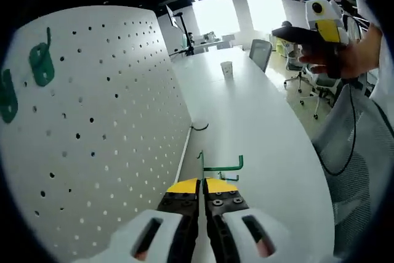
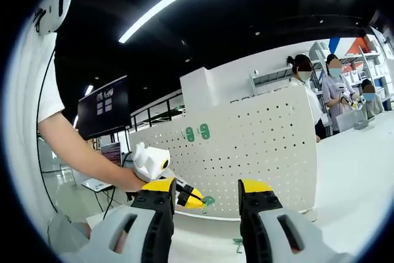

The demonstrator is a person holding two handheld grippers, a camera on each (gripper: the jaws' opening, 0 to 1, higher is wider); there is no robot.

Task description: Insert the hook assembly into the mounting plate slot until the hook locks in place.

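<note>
Left gripper [image 1: 201,194]: in the left gripper view we see its 2 jaws pressed together on the green wire hook [image 1: 217,165], which stands up from the yellow tips just above the white table [image 1: 258,121].

Hook: 1 thin vertical stem and 1 arm bent off to the right, ending in a small upturned tip (it is clear of the board, touching only the jaws).

Pegboard [image 1: 104,133]: white, upright along the table's left edge in the left gripper view, with 2 green hooks [image 1: 40,61] already mounted near its upper left.

Right gripper [image 2: 203,204]: in its own view we see the jaws well apart with nothing between them; it is raised off the table, and in the left gripper view it shows at the upper right in the person's hand [image 1: 345,56].

Right gripper view, further: we see the left gripper [image 2: 188,196] low in front of the pegboard [image 2: 246,146], gripping the hook [image 2: 208,201].

Background: a paper cup [image 1: 227,69] far down the table, office chairs [image 1: 261,52], several people [image 2: 305,90] behind the board.
</note>
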